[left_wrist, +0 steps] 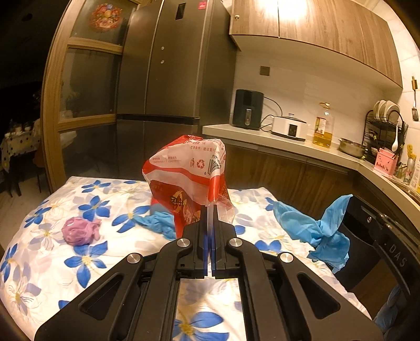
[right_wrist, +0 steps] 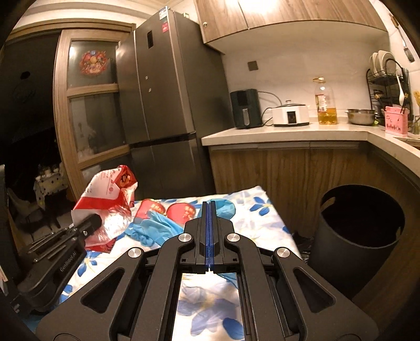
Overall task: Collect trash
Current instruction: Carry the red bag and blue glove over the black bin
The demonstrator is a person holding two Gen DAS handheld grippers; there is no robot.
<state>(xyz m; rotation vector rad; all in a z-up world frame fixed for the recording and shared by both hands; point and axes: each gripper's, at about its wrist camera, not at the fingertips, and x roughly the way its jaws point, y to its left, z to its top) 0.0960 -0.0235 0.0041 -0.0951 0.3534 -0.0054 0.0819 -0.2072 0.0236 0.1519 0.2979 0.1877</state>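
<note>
A kitchen under warm yellow light from beneath the wood-grain wall cabinets (right_wrist: 286, 13). A tall dark grey refrigerator (right_wrist: 168, 86) stands beside a wooden-framed glass door (right_wrist: 89, 105) with a round red decoration; the room beyond is dark, with what may be a cloth-covered table. A pale countertop (right_wrist: 283, 133) on wooden base cabinets turns the corner and carries a black air fryer (right_wrist: 245, 108), a white cooker (right_wrist: 290, 114), an oil bottle (right_wrist: 325, 102), a steel pot (right_wrist: 361, 116) and a dish rack (right_wrist: 387, 78). The walls are white.
</note>
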